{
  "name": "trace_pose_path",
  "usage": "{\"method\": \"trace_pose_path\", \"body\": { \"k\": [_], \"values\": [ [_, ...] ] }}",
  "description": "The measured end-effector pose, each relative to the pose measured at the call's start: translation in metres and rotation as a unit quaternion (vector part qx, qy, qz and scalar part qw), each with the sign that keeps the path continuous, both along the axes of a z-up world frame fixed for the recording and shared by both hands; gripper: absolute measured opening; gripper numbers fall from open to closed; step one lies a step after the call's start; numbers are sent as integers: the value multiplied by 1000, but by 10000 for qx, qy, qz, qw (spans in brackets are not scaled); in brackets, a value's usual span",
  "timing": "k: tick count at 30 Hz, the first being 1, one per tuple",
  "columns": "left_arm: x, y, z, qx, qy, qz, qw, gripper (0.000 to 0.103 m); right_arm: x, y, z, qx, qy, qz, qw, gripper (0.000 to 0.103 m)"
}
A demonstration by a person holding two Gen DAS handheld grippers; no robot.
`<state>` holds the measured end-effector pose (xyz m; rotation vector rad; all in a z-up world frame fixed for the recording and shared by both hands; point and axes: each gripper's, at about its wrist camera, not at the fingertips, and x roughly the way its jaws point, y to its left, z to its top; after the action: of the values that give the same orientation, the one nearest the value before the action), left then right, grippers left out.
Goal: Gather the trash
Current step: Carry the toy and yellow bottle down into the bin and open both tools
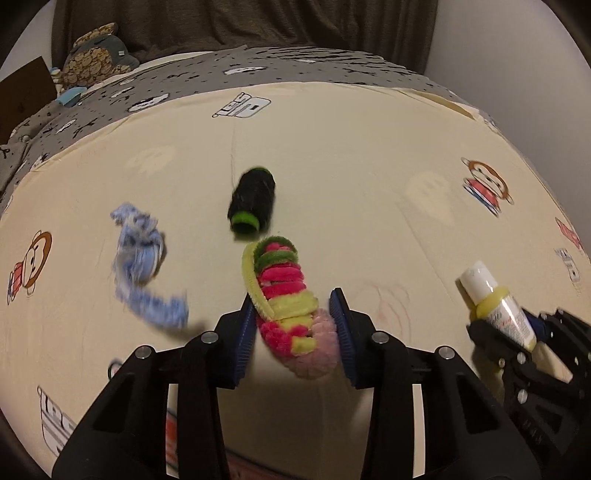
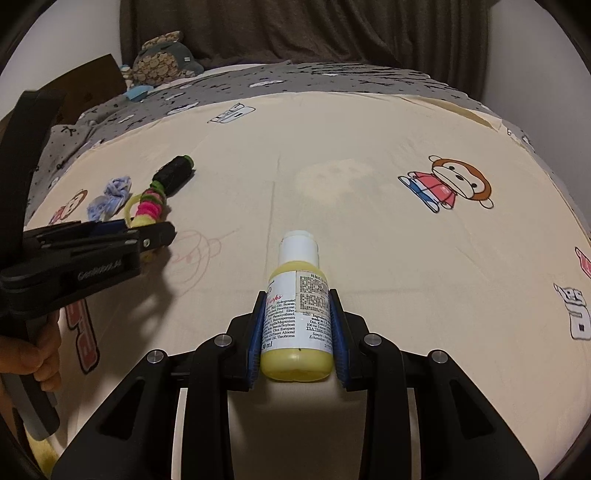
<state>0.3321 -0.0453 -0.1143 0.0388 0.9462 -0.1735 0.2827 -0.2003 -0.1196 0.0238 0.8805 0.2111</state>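
The left hand-held gripper clamps hair ties, right one a bottle; black spool ahead.

Bare sheet rightward; black spool, blue rag crowding the left.

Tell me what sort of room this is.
Probably a bedroom: the items lie on a bed with a cartoon monkey sheet, a grey patterned blanket lies behind it, and a plush toy sits by a dark curtain.

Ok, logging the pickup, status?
Left gripper shut on hair ties. Right gripper shut on bottle. Spool, blue rag loose on sheet.
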Motion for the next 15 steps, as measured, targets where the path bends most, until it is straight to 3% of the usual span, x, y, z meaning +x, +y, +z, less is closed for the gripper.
{"method": "trace_pose_path", "body": {
  "k": [6, 15],
  "values": [
    [-44, 4, 2, -84, -4, -72, 9999, 36, -29, -3, 4, 9, -78, 87, 9999, 32],
    [-144, 7, 7, -78, -308, -392, 9987, 36, -102, -10, 11, 178, -268, 308, 9990, 32]
  ]
}}
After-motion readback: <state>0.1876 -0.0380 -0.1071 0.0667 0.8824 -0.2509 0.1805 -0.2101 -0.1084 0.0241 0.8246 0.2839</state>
